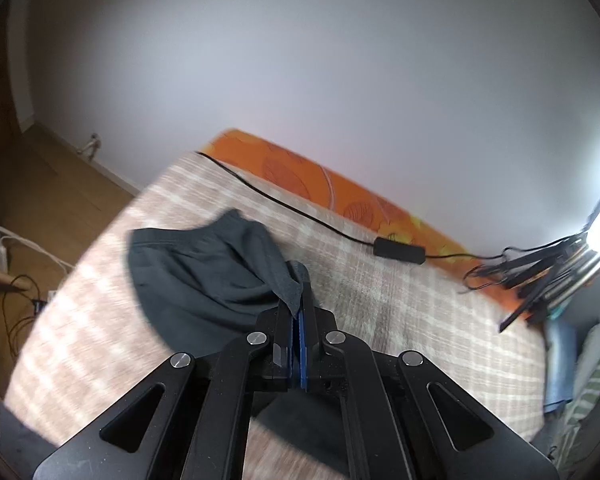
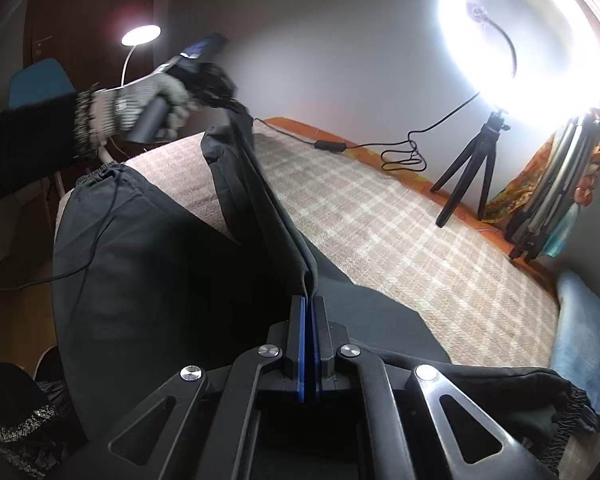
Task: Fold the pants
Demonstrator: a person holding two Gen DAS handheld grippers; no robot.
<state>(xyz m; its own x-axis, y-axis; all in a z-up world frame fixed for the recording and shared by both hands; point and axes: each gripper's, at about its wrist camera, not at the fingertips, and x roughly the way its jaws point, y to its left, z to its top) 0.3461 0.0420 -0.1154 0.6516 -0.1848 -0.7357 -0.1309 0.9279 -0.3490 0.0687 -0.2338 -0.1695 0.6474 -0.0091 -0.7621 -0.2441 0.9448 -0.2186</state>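
Right gripper (image 2: 309,306) clamps pants (image 2: 160,280) fold; ridge runs away to left gripper (image 1: 298,300), seemingly pinching hem.

Both wrist cameras look closely along their claws, sharing the checked bed (image 1: 400,292) and wall (image 2: 340,60).

Home bedroom (plaid-covered bed (image 2: 400,220))

Pants (image 2: 148,264) on checked bed (image 2: 400,240)
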